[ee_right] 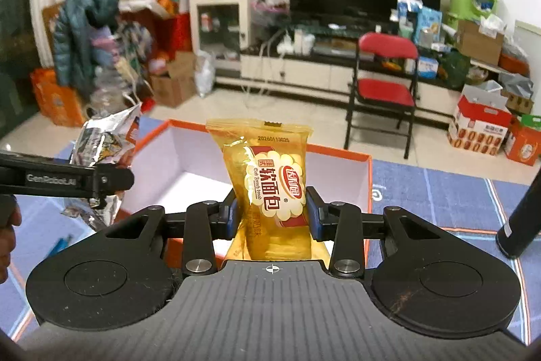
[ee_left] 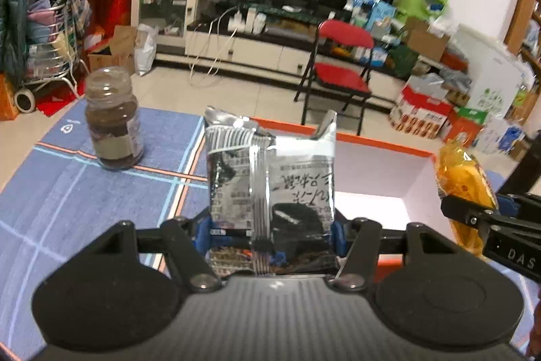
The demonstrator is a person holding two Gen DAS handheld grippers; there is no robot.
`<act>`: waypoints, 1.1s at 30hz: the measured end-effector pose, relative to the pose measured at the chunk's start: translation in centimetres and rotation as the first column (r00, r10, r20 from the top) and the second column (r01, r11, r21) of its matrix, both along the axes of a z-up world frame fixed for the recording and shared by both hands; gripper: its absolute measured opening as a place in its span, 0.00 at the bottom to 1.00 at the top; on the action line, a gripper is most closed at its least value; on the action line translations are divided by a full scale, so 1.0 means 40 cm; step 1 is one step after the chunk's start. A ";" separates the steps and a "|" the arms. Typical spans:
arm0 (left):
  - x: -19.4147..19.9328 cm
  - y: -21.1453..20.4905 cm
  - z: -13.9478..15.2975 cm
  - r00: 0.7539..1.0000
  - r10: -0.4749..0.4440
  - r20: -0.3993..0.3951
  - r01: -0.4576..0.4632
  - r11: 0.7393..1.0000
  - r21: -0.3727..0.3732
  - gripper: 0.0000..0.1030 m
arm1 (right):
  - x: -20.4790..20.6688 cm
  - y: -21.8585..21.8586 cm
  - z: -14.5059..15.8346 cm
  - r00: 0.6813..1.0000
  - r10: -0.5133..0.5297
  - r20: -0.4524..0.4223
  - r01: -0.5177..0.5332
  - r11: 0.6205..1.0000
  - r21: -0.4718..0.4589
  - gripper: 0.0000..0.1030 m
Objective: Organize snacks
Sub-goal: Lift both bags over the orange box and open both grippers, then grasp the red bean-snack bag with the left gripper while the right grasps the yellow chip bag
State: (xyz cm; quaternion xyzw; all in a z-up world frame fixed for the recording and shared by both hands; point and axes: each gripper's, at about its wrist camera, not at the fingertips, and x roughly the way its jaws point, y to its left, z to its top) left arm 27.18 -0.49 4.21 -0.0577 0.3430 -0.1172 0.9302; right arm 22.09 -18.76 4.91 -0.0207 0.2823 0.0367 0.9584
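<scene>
Silver foil first: my left gripper has its fingers partly closed on a silver packet, held upright above the box, at its left edge. My right gripper pinches a yellow bread bag tight, upright over the box's near side. Both packets are clear of the table. I see a brown jar standing on the blue cloth, left of the box.
</scene>
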 end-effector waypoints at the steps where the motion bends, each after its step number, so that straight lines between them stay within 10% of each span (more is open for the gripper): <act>1: 0.012 -0.005 0.001 1.000 0.003 0.002 -0.003 1.000 0.008 0.58 | 0.018 0.002 -0.006 1.000 -0.005 -0.008 0.005 1.000 -0.012 0.21; 14: 0.107 -0.028 -0.011 1.000 0.007 0.008 -0.008 0.997 0.072 0.58 | 0.118 -0.010 -0.080 0.997 -0.036 -0.071 0.034 0.999 -0.031 0.22; 17: 0.106 -0.027 -0.014 1.000 -0.012 0.006 0.011 0.997 0.072 0.92 | 0.114 -0.014 -0.078 0.995 -0.045 -0.085 0.043 0.999 -0.020 0.45; 25: -0.108 0.116 0.088 0.988 0.080 0.133 -0.076 0.997 -0.031 0.98 | -0.176 -0.085 0.042 0.978 -0.082 0.190 0.069 0.995 0.074 0.66; 33: -0.359 0.222 -0.008 0.979 0.138 0.152 -0.141 0.990 0.011 0.98 | -0.416 -0.093 -0.092 0.956 -0.201 0.214 0.184 0.978 0.098 0.84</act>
